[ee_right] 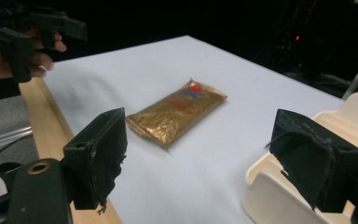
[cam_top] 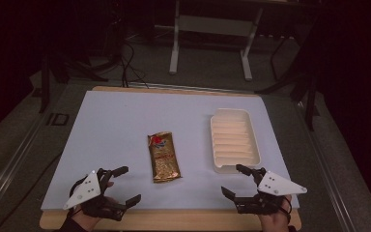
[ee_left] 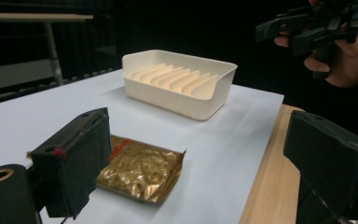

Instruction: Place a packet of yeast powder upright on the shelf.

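Both grippers wait near the gold packet.
The gold packet [cam_top: 164,157] lies flat mid-worktop, beside the white tray [cam_top: 235,140]. Left gripper [cam_top: 123,184] and right gripper [cam_top: 235,181] have wide, empty jaws. The flat, shiny packet could slip away.

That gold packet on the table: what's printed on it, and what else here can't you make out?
- Gold packet: print too small in the high view, blurred in the right gripper view; in the left gripper view a jaw covers its red end.
- White tray: cut off by the edge and behind a jaw in the right gripper view.
- Background: too dark beyond the table.
- Left gripper and right gripper: open, holding nothing.
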{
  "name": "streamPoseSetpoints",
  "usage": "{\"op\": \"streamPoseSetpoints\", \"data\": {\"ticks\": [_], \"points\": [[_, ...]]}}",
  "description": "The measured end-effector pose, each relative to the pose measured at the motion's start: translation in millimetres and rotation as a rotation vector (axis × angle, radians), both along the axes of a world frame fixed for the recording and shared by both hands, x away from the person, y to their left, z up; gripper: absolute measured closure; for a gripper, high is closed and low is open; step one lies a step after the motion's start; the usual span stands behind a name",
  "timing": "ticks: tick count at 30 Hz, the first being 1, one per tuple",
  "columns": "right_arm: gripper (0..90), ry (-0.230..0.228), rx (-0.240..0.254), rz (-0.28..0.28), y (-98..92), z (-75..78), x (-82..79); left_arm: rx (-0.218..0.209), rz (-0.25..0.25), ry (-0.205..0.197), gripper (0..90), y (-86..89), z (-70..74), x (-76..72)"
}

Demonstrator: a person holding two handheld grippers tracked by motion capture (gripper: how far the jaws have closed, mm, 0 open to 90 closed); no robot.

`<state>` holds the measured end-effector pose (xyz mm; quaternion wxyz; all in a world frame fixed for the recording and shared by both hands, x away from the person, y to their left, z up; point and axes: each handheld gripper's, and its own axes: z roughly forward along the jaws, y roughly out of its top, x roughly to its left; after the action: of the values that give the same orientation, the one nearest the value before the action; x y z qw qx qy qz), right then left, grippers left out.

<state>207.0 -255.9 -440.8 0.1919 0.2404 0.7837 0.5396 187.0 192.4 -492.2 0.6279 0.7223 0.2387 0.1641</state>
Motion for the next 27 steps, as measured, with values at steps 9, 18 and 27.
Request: {"op": "streamPoseSetpoints", "data": {"ticks": [9, 18, 27], "points": [[13.2, -0.042, -0.022, -0.028, 0.0, 1.8, -3.5, 0.047, 0.005, 0.129, 8.0, -8.4, 3.8, 1.2], [11.7, -0.073, 0.006, 0.007, -0.3, 3.5, -5.7, 0.087, -0.024, 0.14, 6.9, -20.6, 5.6, 8.2], [12.0, -0.151, 0.026, 0.007, -2.1, 6.1, -10.2, 0.084, -0.057, 0.134, 6.9, -40.8, 25.4, 11.4]]}}
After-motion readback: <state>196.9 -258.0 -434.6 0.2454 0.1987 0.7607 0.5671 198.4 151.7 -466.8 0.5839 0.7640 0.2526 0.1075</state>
